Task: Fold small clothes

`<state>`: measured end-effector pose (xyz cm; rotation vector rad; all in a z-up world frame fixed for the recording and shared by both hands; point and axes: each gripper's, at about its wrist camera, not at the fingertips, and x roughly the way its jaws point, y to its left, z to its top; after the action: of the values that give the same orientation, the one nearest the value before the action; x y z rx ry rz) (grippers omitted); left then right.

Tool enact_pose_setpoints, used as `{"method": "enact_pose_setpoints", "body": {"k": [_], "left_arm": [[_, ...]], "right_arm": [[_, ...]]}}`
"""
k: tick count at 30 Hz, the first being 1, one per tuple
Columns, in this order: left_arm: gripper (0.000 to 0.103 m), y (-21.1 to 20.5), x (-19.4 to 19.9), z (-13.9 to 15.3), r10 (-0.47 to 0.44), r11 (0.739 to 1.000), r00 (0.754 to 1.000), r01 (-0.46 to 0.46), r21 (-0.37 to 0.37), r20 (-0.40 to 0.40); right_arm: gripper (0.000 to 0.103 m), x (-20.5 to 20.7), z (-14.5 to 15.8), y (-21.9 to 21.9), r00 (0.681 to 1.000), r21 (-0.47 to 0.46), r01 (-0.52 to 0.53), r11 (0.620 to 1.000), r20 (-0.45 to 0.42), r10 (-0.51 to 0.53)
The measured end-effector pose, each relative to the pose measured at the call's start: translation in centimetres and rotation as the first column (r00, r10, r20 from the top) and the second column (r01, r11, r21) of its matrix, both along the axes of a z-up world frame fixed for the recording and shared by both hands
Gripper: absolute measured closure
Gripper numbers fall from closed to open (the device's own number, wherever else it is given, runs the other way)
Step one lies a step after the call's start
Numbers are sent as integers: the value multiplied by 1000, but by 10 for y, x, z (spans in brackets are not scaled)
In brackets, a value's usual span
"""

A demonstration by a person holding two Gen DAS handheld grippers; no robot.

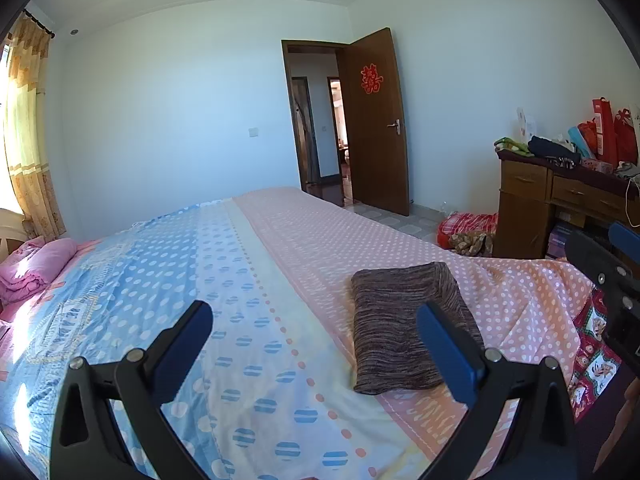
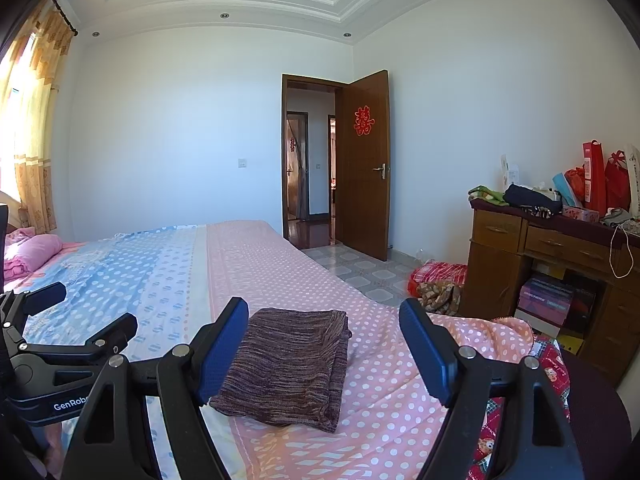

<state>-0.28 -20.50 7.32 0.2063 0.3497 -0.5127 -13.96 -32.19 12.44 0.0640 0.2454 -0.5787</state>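
left gripper (image 1: 314,322): jaws spread wide, holding nothing, above the bed
right gripper (image 2: 324,318): jaws wide apart, empty, just short of the garment
garment (image 2: 288,364): brown knit piece, folded into a flat rectangle, lying on the pink dotted side of the bed, near its foot edge
bed (image 1: 304,236): cover half blue, half pink, white dots
pink blanket (image 1: 36,264): bunched at far left of bed
desk (image 2: 560,248): wooden, right of bed, cluttered with bags and clothes
door (image 2: 364,164): open, far wall
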Motion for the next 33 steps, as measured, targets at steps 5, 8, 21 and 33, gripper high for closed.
{"method": "enact_pose_setpoints", "body": {"k": [5, 8, 21, 33], "left_arm": [[0, 0, 0, 0, 1, 1000, 1000, -1, 1, -1], [0, 0, 0, 0, 1, 1000, 1000, -1, 2, 0], [0, -2, 4, -1, 28, 1000, 1000, -28, 14, 4], [0, 1, 5, 2, 12, 1000, 1000, -12, -9, -27]], "right_arm": [[25, -1, 0, -1, 1000, 4, -2, 1000, 2, 2], [25, -1, 0, -2, 1000, 6, -4, 1000, 2, 4], [24, -1, -1, -4, 1000, 11, -4, 1000, -1, 4], [24, 1, 0, -5, 1000, 10, -6, 1000, -6, 6]]}}
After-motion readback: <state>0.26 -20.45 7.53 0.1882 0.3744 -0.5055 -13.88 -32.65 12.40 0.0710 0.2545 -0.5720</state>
